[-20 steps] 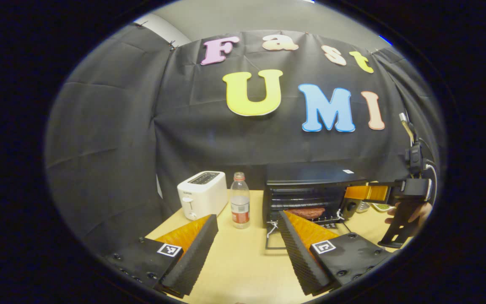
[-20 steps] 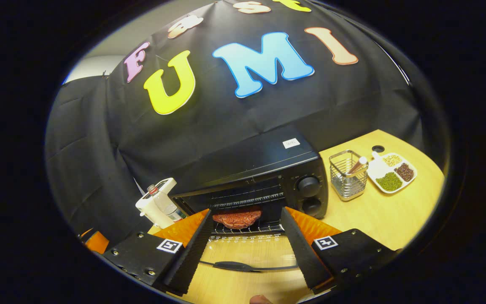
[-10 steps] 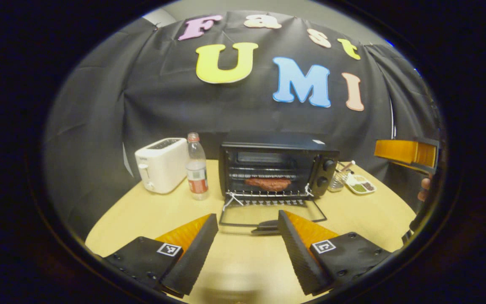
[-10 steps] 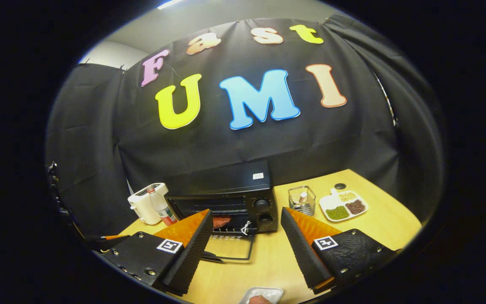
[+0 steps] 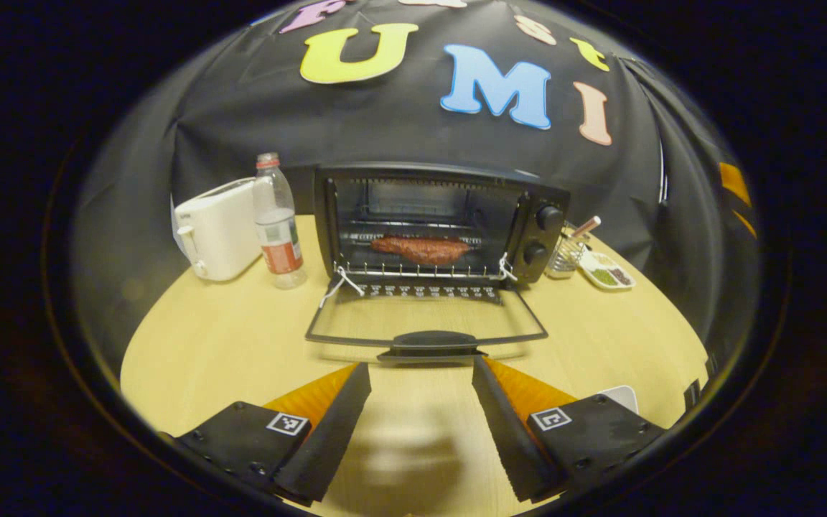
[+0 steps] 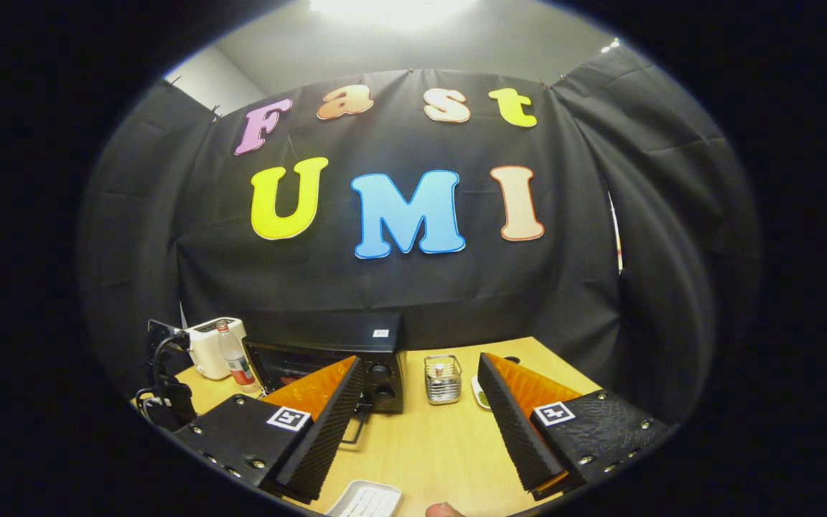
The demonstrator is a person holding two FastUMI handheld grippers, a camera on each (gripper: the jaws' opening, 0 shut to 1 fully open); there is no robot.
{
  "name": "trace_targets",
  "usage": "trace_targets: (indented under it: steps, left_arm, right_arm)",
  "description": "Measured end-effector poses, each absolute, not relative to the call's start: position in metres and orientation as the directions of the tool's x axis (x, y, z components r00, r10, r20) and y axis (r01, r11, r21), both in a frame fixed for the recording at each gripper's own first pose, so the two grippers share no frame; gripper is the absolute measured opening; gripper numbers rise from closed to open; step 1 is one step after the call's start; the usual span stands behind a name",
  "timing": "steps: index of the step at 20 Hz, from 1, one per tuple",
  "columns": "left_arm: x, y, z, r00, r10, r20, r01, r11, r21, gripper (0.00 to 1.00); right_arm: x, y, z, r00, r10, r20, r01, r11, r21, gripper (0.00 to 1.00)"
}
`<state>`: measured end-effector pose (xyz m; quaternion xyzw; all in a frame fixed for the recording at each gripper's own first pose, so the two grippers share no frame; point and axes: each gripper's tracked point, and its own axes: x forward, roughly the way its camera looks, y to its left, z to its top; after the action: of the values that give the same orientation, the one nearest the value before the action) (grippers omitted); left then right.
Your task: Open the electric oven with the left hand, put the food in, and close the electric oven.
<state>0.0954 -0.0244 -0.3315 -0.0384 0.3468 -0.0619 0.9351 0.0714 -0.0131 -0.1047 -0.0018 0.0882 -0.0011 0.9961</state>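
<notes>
- In the left gripper view we face the oven (image 5: pixel 442 215) head-on; its door (image 5: pixel 428 319) lies folded flat on the table (image 5: pixel 227 337), handle (image 5: pixel 431 339) toward us.
- The food (image 5: pixel 421 249), a reddish-brown piece, rests on the rack (image 5: pixel 421 271) inside the cavity, about mid-width.
- Our left gripper (image 5: pixel 421 380) hovers just short of the handle, jaws spread wide with nothing between them; the handle sits in line with the gap, near the fingertips but apart from them.
- Our right gripper (image 6: pixel 417 380) is held back and higher, its jaws equally wide and empty; past its left finger we see the oven (image 6: pixel 356 359), well apart from it.
- A pale tray (image 6: pixel 363 499) lies at the bottom edge of the right gripper view; whether it is bare we can't quite tell, as the rim of the view cuts it off.
- Beside the oven stand a bottle (image 5: pixel 277 222) and a toaster (image 5: pixel 216 228) on one side, a wire holder (image 5: pixel 564 255) and a small dish (image 5: pixel 604 269) on the other.
- We judge the loading step done and the closing step in hand: only the door remains.
- The next move, as we read it, calls for the left gripper to go forward and low, get under or around the handle, then swing the door up on its hinge until it meets the oven front.
- The risk we see is the door slipping off the fingers partway up.
</notes>
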Motion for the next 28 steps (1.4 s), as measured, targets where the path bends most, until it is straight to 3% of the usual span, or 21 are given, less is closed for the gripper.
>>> trace_targets:
  steps: [3,4,10,13,14,15,16,17,20,21,27,28]
  left_arm:
    - [0.099,-0.029,-0.360,0.689,-0.152,-0.708,0.079,0.988,-0.134,1.00]
    - [0.099,-0.028,-0.367,0.675,-0.150,-0.723,0.075,0.988,-0.136,0.97]
    - [0.116,-0.029,-0.398,0.618,-0.132,-0.775,0.099,0.991,-0.090,1.00]
    - [0.128,-0.033,-0.400,0.631,-0.128,-0.766,0.131,0.990,-0.058,1.00]
    - [0.128,-0.032,-0.401,0.630,-0.113,-0.769,0.129,0.991,-0.040,0.92]
    - [0.130,-0.033,-0.402,0.634,-0.104,-0.767,0.123,0.992,-0.033,0.97]
    - [0.130,-0.033,-0.401,0.644,-0.099,-0.759,0.116,0.993,-0.032,0.92]
    - [0.130,-0.033,-0.401,0.649,-0.096,-0.754,0.112,0.993,-0.030,0.97]
    - [0.131,-0.033,-0.400,0.651,-0.089,-0.754,0.113,0.993,-0.021,0.92]
    - [0.131,-0.033,-0.398,0.653,-0.088,-0.752,0.114,0.993,-0.017,0.97]
    - [0.129,-0.031,-0.376,0.693,-0.090,-0.715,0.112,0.994,-0.017,1.00]
    - [0.130,-0.031,-0.370,0.704,-0.091,-0.704,0.111,0.994,-0.017,0.97]
  right_arm:
    - [0.064,-0.027,-0.099,0.985,-0.050,-0.166,0.038,0.996,-0.076,0.98]
    - [0.062,-0.029,-0.099,0.984,-0.063,-0.167,0.049,0.995,-0.088,0.98]
    - [0.053,-0.043,-0.107,0.970,-0.117,-0.215,0.107,0.993,-0.057,0.98]
    - [0.050,-0.052,-0.109,0.963,-0.148,-0.227,0.138,0.989,-0.060,0.98]
    - [0.051,-0.054,-0.109,0.962,-0.154,-0.225,0.144,0.988,-0.062,0.98]
    - [0.050,-0.056,-0.107,0.961,-0.160,-0.224,0.149,0.987,-0.065,0.98]
    - [0.050,-0.057,-0.107,0.961,-0.166,-0.221,0.156,0.986,-0.065,0.98]
    - [0.051,-0.058,-0.106,0.960,-0.170,-0.222,0.159,0.985,-0.064,0.98]
    - [0.054,-0.056,-0.106,0.961,-0.162,-0.222,0.151,0.986,-0.066,0.98]
    - [0.055,-0.055,-0.104,0.963,-0.159,-0.218,0.148,0.987,-0.070,0.98]
    - [0.063,-0.040,-0.104,0.971,-0.113,-0.213,0.100,0.993,-0.070,0.98]
    - [0.065,-0.038,-0.105,0.971,-0.106,-0.213,0.093,0.993,-0.071,0.98]
